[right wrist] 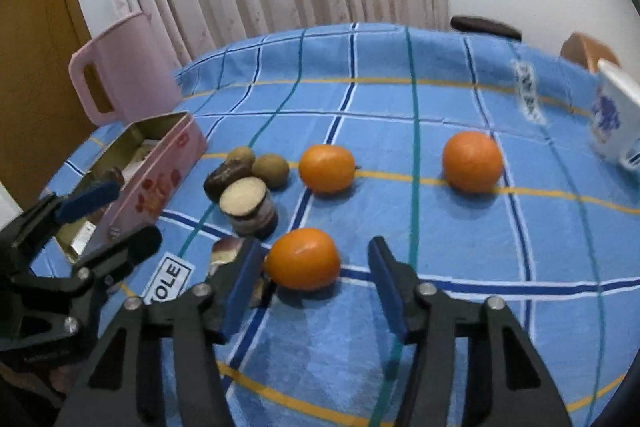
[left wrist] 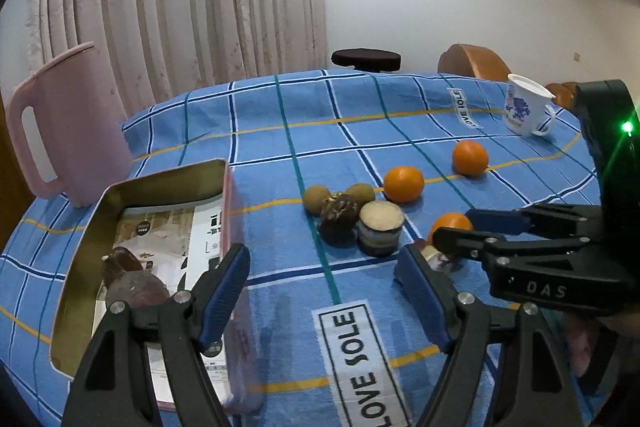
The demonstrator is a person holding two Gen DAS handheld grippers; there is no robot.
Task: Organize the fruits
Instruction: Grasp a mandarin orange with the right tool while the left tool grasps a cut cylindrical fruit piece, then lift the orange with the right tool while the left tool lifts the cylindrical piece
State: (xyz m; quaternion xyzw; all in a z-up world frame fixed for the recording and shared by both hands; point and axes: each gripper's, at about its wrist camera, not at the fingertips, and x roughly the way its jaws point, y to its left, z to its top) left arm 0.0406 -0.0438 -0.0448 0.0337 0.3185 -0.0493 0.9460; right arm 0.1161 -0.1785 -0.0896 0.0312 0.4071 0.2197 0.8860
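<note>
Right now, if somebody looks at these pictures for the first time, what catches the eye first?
Three bright round oranges on the blue checked tablecloth stand out; the nearest orange sits just ahead of the open right gripper. To the left, an open pink metal tin holds dark fruit pieces, with the open left gripper beside it. A tall pink plastic jug stands behind.

Three oranges (right wrist: 303,259) (right wrist: 327,168) (right wrist: 472,161) lay apart on the cloth. Two brown longans (right wrist: 272,170) (right wrist: 241,157), a dark date (right wrist: 224,179) and a cut cane piece (right wrist: 250,207) upright sat clustered, touching. Pink tin (left wrist: 230,211) stood open, two dark fruits (left wrist: 128,279) inside.
</note>
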